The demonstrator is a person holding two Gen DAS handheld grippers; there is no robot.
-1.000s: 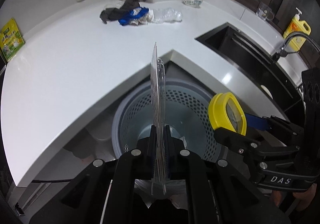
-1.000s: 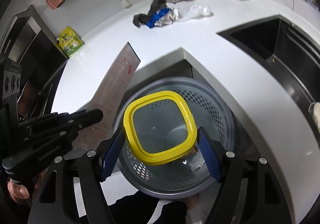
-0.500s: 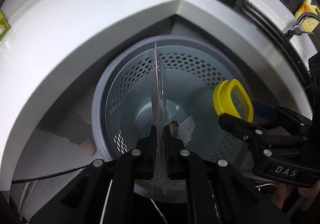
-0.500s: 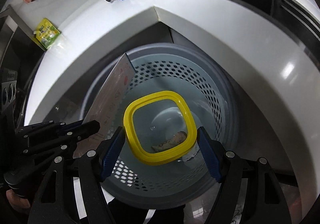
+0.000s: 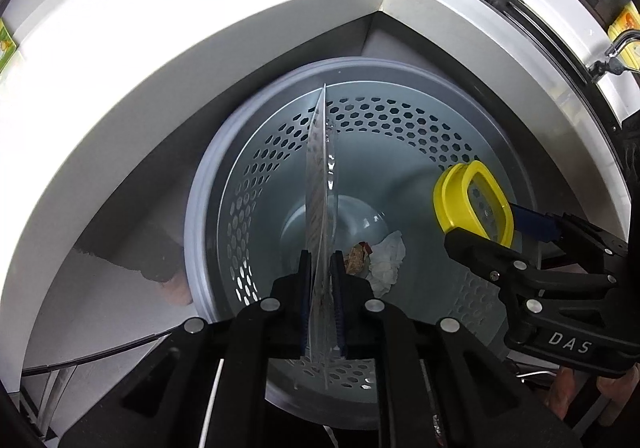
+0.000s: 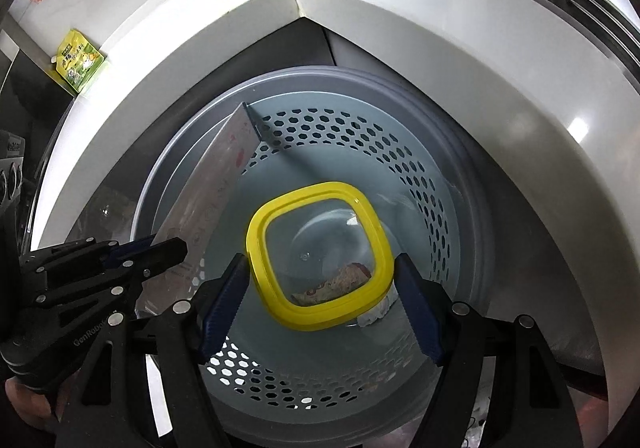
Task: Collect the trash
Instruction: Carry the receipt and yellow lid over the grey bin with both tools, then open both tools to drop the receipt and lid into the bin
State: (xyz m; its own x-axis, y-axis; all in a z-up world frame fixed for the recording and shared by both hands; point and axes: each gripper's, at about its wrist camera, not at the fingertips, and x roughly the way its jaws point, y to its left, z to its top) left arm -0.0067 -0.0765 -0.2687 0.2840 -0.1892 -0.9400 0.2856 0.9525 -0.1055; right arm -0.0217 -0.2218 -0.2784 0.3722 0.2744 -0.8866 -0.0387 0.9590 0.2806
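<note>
The left gripper is opening to drop the flat clear plastic package. The right gripper grips the square yellow-rimmed lid; let go over the middle of the round grey holey bin.

Both grippers lower, over the bin.
</note>
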